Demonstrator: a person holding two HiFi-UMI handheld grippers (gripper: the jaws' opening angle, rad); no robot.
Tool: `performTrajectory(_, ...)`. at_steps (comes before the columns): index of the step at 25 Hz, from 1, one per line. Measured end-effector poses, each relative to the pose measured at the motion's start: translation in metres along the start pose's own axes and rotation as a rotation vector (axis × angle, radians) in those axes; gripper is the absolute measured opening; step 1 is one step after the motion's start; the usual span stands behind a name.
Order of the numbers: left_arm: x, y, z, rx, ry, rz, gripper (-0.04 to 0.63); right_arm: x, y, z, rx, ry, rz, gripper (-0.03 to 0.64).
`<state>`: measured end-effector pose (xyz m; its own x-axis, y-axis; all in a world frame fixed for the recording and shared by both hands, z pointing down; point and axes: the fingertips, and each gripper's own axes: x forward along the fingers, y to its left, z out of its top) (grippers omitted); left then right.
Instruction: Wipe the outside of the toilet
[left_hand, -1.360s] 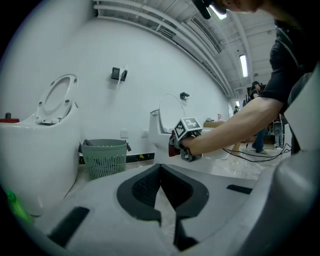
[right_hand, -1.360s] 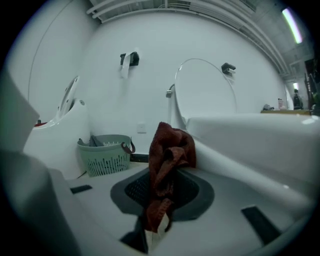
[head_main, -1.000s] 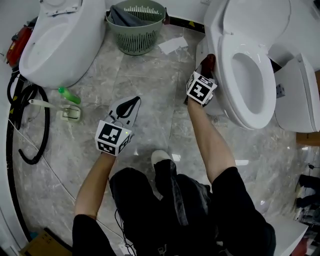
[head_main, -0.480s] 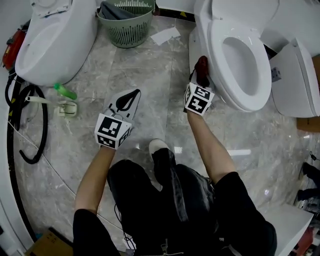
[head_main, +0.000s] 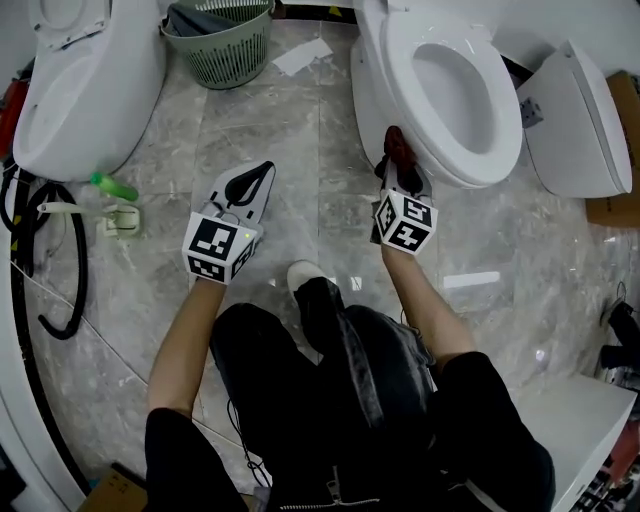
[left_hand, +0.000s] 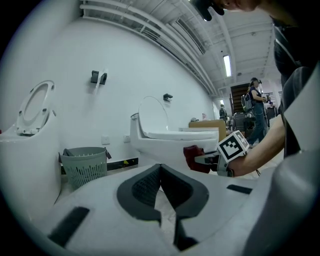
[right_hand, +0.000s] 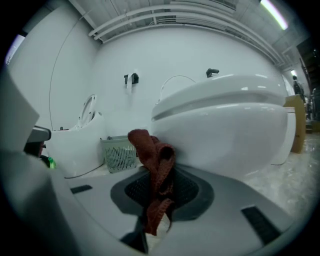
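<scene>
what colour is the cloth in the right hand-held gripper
Dark red, close to maroon; the cloth shows best in the right gripper view.

Open marble floor (head_main: 300, 140) down the middle. Hemmed right by toilet (head_main: 400, 45), left by second toilet (head_main: 90, 90). Green basket (head_main: 222, 55) at far end.

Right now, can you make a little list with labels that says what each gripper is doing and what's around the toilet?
right gripper: shut on a dark red cloth rag
rag position: against the outer side of the white ceramic toilet, below its rim
left gripper: shut, empty, held over the grey marble floor, apart from the toilet
grey-green plastic basket: on the floor by the wall, something dark inside
second white toilet: to the person's left
small green bottle: lying beside the second toilet
</scene>
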<state>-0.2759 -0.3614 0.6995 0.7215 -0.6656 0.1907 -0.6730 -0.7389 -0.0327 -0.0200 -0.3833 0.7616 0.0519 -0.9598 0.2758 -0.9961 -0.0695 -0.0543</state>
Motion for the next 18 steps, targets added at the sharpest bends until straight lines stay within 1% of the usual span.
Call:
performTrajectory(4,0.013,-0.008,0.001,0.001,-0.001,-0.028,0.000,-0.020,-0.020,-0.005,0.013,0.002,0.005,0.083)
performTrajectory(8,0.032,-0.029,0.002,-0.006,-0.003,-0.074,0.000,-0.043,-0.046,-0.011,0.013,0.003,-0.013,0.083)
performTrajectory(13,0.051,-0.054,0.005,0.012,0.001,-0.132,0.000,-0.074,-0.095,-0.020,0.027,0.014,-0.078,0.083)
performTrajectory(16,0.057,-0.061,0.008,0.027,0.005,-0.148,0.000,-0.084,-0.132,-0.022,0.026,0.028,-0.121,0.081)
performTrajectory(18,0.059,-0.063,0.010,0.037,0.010,-0.155,0.000,-0.088,-0.156,-0.024,0.055,0.038,-0.163,0.081)
